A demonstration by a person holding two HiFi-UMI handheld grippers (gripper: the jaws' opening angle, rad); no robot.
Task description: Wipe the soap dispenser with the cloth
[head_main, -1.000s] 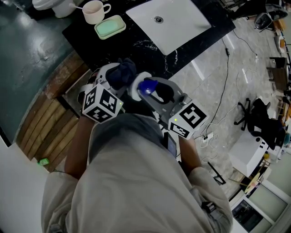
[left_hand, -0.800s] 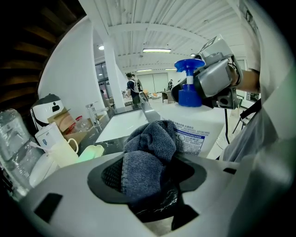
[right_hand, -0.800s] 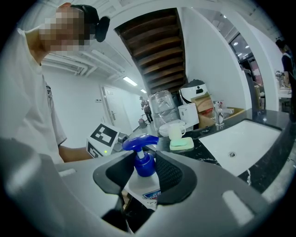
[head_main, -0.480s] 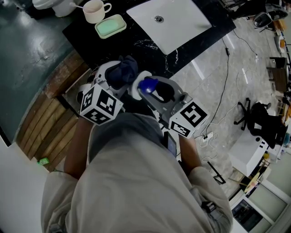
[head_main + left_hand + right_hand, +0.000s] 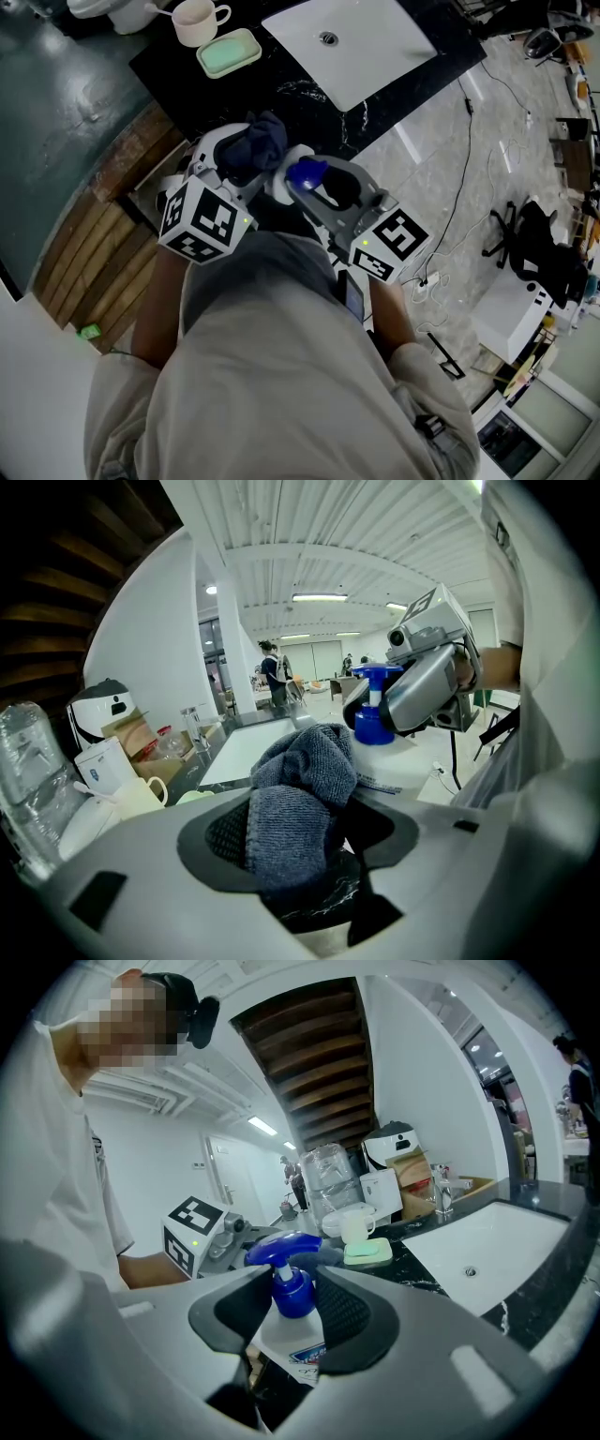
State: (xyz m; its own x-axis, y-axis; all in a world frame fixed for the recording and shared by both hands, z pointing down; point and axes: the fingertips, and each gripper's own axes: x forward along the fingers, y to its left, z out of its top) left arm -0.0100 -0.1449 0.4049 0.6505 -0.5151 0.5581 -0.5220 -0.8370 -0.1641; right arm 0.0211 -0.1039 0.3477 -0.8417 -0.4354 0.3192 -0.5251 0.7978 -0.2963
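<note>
The right claw (image 5: 295, 1312) grips a white, blue-pumped soap dispenser (image 5: 293, 1297) near its neck, holding it aloft at the black desk's (image 5: 281, 86) edge, apparently to expose its sides, while the left claw (image 5: 305, 834), clamped on a bunched grey-blue cloth (image 5: 302, 780), holds the cloth right beside it for wiping.

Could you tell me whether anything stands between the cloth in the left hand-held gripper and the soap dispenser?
Nothing visible does. The cloth in the left hand-held gripper sits right beside the soap dispenser; only the right hand-held gripper, clamped on the bottle, covers part of it.
</note>
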